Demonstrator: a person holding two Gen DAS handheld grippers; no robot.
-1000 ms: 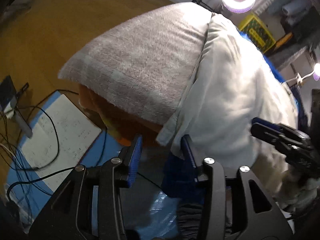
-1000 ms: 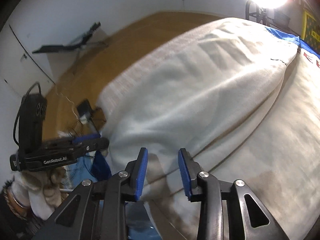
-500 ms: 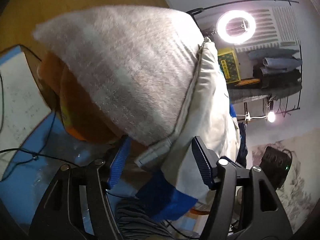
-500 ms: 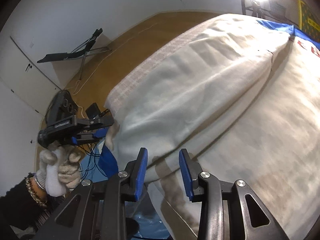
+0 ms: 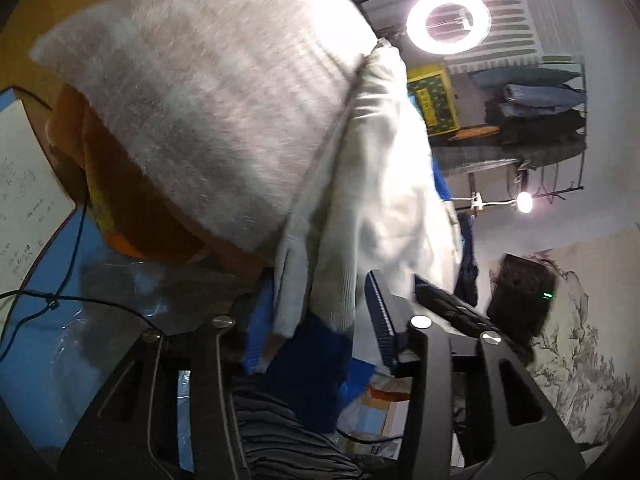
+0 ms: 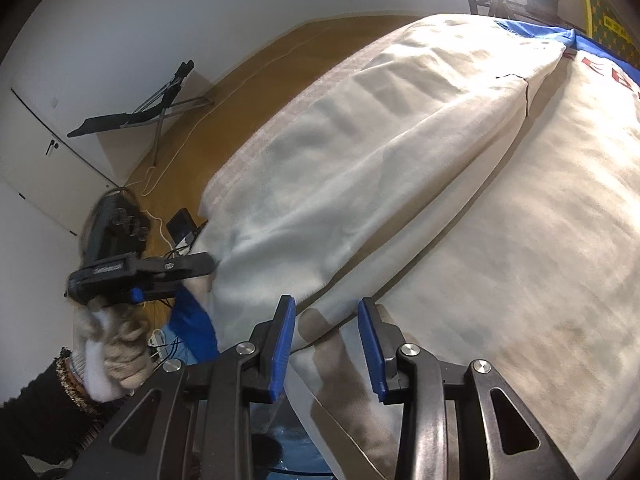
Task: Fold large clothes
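Left gripper point(image 5: 316, 312), at left corner of cream garment point(image 6: 400, 160): jaws just closing around hanging cuff point(image 5: 320, 288), grip not confirmed. Garment spreads rightward over table. Right gripper point(image 6: 326, 344), at garment's near edge: jaws apart, fabric between, unpinched. Fold starting.

Ring light point(image 5: 449, 20) lit, upper right in left view; small lamp point(image 5: 525, 201) glowing below it. Yellow crate point(image 5: 434, 98) beside shelf of folded clothes point(image 5: 536, 100). White notepad point(image 5: 24, 196) at left edge, black cables point(image 5: 76, 236) trailing over blue sheet point(image 5: 48, 320). Folded black stand point(image 6: 140, 108) on wooden floor point(image 6: 260, 64) by white wall point(image 6: 160, 8).
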